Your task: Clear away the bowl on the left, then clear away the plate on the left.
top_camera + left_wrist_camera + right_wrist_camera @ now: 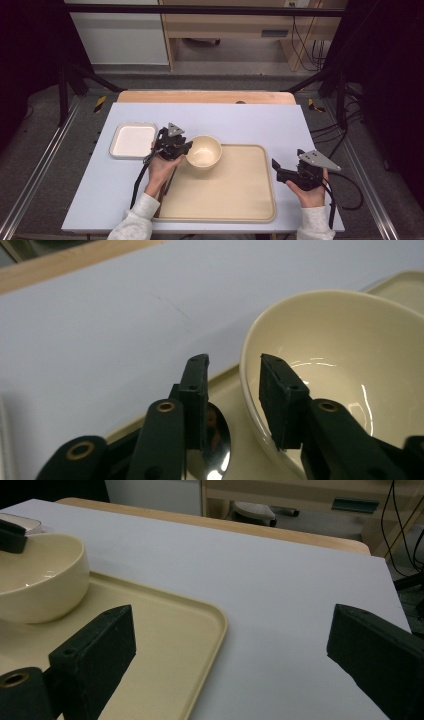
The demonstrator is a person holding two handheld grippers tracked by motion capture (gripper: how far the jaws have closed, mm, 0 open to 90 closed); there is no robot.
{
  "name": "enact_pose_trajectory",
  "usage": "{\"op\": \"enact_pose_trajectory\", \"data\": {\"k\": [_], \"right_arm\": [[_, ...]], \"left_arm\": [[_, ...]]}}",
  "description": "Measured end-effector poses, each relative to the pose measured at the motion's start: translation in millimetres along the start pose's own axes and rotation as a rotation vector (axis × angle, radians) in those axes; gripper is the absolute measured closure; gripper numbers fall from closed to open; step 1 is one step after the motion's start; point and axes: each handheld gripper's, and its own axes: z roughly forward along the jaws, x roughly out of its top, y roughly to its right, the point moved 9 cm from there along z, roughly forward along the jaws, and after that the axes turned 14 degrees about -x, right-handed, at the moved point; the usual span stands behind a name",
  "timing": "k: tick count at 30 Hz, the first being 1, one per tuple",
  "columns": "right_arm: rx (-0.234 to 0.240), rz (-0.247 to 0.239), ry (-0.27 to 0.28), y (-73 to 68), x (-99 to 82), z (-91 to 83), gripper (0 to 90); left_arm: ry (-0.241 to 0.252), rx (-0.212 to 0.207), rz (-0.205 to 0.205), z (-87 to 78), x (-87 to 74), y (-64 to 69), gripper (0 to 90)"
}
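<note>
A cream bowl stands upright at the far left corner of a beige tray. My left gripper is at the bowl's left rim. It is open: one jaw sits outside the rim and the other inside, and a gap shows between the pads and the wall. A shiny metal spoon lies on the tray under the outer jaw. My right gripper stands wide open by the tray's right edge with nothing between its fingers.
A white square dish sits on the pale table left of the tray. The table's wooden far edge runs behind. Black frame legs and cables stand at both sides on the floor.
</note>
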Motion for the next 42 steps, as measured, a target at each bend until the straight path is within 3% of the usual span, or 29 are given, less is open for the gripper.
{"op": "enact_pose_trajectory", "data": {"k": [9,15,22,32,42], "right_arm": [[-0.005,0.003,0.0,-0.1,0.1,0.1,5.9],[-0.01,0.006,0.0,1.1,0.4,0.1,5.9],[-0.012,0.006,-0.004,1.8,-0.4,-0.4,5.8],[-0.011,0.004,-0.006,1.7,-1.5,-0.6,5.8],[-0.011,0.009,0.002,2.9,0.5,-1.5,5.8]], "left_arm": [[0.106,-0.013,0.017,-43.7,7.3,0.4,51.5],[0.145,0.007,0.028,-69.8,3.3,-5.6,44.7],[0.155,0.035,0.056,-92.4,-13.0,-17.6,39.6],[0.145,0.075,0.027,-111.7,-29.2,-38.6,30.0],[0.165,0.115,-0.007,-126.9,-30.0,-62.7,27.1]]}}
